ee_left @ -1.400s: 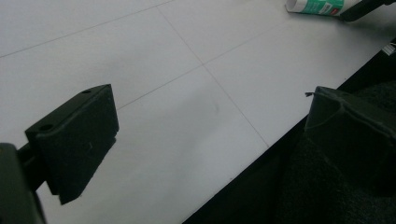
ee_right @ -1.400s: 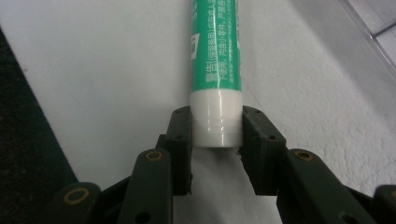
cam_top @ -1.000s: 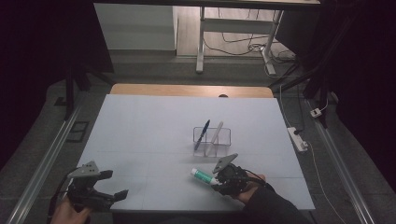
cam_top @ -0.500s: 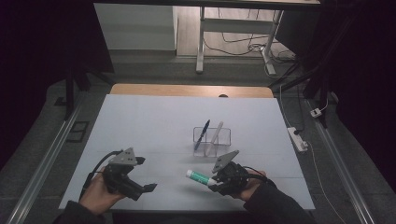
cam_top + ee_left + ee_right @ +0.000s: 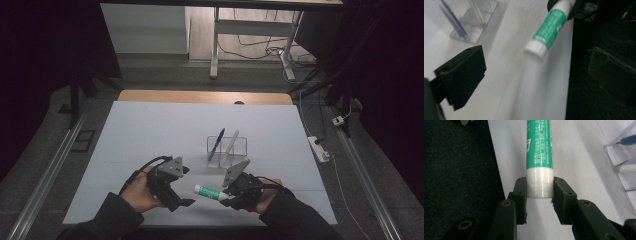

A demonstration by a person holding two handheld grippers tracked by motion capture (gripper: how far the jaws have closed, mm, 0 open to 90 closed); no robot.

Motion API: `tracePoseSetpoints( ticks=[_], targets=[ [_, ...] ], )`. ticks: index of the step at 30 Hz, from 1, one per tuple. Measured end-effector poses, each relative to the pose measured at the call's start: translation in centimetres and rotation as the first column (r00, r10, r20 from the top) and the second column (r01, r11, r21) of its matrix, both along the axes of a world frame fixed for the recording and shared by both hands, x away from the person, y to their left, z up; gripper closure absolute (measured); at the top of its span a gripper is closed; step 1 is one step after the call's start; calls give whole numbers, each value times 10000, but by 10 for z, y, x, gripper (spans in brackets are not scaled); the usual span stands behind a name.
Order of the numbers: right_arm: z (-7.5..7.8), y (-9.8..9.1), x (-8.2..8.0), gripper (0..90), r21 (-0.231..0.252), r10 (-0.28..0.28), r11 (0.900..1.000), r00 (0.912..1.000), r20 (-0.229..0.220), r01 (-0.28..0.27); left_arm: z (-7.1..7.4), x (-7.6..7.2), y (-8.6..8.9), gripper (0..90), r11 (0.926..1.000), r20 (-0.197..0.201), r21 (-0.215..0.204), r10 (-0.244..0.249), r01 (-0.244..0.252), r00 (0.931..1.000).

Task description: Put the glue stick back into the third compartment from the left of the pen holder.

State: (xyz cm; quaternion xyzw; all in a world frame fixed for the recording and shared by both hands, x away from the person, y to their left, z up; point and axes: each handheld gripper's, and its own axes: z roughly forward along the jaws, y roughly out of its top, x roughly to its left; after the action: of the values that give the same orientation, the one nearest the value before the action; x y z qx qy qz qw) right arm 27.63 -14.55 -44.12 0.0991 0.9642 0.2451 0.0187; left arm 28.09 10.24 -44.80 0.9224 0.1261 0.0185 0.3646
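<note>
The biggest change is at the left gripper (image 5: 186, 199): one second ago it was low at the left corner of the white table cover (image 5: 150, 130), and now it has travelled across to the middle, so it stands near the free end of the glue stick (image 5: 207, 191). The right gripper (image 5: 226, 200) has hardly shifted; it has only lifted the stick a little, and its jaws stay clamped on the white end of the tube, as the right gripper view shows, with the green body (image 5: 539, 142) pointing away over the cover. I judge that this prepares a two-handed step, probably the left gripper taking the other end, which in the left gripper view is a white part (image 5: 535, 48) hanging in the air just ahead and to the right of the one visible jaw. The left jaws seem apart with nothing between them, but only one jaw is in the picture, so I cannot tell it for sure. About room: both grippers work close to the near edge of the cover, so there is little margin toward the person, and much free surface to the left and far side. The clear pen holder (image 5: 227, 152), with a blue pen (image 5: 216, 144) and a white pen (image 5: 231, 142), stands just behind the right gripper, so a lift or swing forward should go carefully.
</note>
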Motion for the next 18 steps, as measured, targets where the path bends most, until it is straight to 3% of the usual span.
tracePoseSetpoints(
  ticks=[9,18],
  targets=[
    [0,2,-3,659,-19,291,9996,9996,-1,-291,-10,8,-24,161,9922,190,677,-1061,1046,9942],
    [0,4,-3,659,-140,544,9984,9985,-37,-545,-13,5,-28,377,9772,143,1153,-1812,1784,9833]
  ],
)
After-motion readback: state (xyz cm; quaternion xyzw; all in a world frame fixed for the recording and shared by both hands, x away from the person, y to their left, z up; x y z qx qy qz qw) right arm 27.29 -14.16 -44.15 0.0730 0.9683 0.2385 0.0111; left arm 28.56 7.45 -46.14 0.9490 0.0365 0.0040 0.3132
